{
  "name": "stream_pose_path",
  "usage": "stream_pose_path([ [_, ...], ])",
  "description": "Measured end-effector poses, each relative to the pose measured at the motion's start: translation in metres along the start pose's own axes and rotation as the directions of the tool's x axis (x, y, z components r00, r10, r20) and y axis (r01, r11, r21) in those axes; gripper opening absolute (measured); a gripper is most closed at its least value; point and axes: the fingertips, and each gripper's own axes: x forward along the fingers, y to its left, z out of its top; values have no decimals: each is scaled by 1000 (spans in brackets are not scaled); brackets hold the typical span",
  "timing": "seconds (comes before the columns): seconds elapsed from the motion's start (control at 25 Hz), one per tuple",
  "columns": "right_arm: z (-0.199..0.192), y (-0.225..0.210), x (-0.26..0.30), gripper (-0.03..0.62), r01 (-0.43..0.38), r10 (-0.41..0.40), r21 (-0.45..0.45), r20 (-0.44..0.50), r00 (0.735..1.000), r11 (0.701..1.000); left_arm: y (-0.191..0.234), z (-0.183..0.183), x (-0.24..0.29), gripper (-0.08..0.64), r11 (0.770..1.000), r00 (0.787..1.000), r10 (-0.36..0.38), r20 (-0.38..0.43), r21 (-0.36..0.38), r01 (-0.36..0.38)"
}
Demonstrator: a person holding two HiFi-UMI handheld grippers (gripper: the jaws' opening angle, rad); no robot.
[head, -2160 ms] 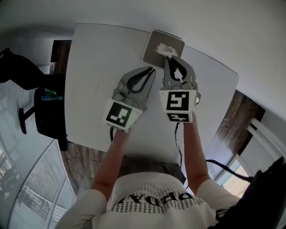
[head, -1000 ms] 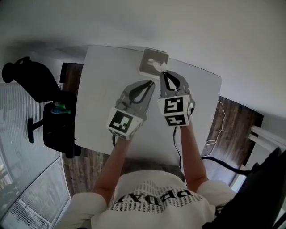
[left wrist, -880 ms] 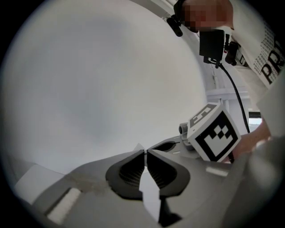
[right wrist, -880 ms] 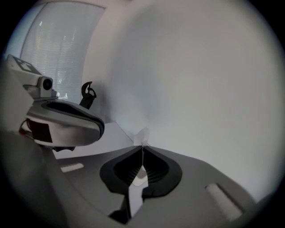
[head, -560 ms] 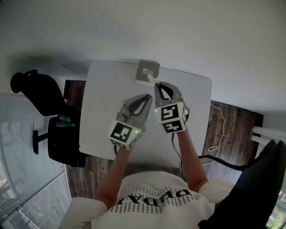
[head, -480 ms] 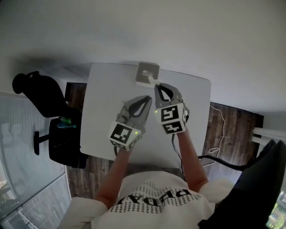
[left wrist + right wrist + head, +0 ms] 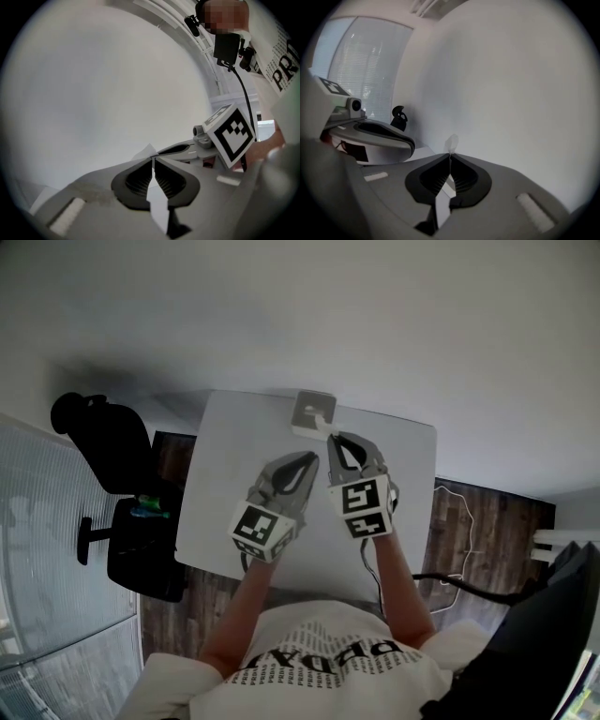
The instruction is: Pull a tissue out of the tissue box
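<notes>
Right claw, clenched on the tissue, now stands higher above the box, so the tissue comes out; left claw is clenched, empty.

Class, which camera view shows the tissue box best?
The head view: the tissue box appears whole at the table's far edge. Neither gripper view clearly shows it; both look mostly at the wall.

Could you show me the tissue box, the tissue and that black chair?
tissue box (image 7: 304,405), head view, its top face.
tissue (image 7: 451,141), right gripper view, its loose upper tip.
black office chair (image 7: 103,442), head view, its backrest.
</notes>
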Motion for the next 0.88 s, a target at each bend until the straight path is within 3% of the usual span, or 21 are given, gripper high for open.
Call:
stream_pose_path([
  [0.2, 11, 7, -25, 9, -4, 4, -12, 30, 1000, 1000, -8, 11, -11, 8, 1000, 1000, 10, 26, -22, -9],
  [0.88, 32, 17, -70, 9, -2, 4, -28, 79, 997, 1000, -22, 33, -17, 8, 999, 999, 30, 34, 23, -30],
])
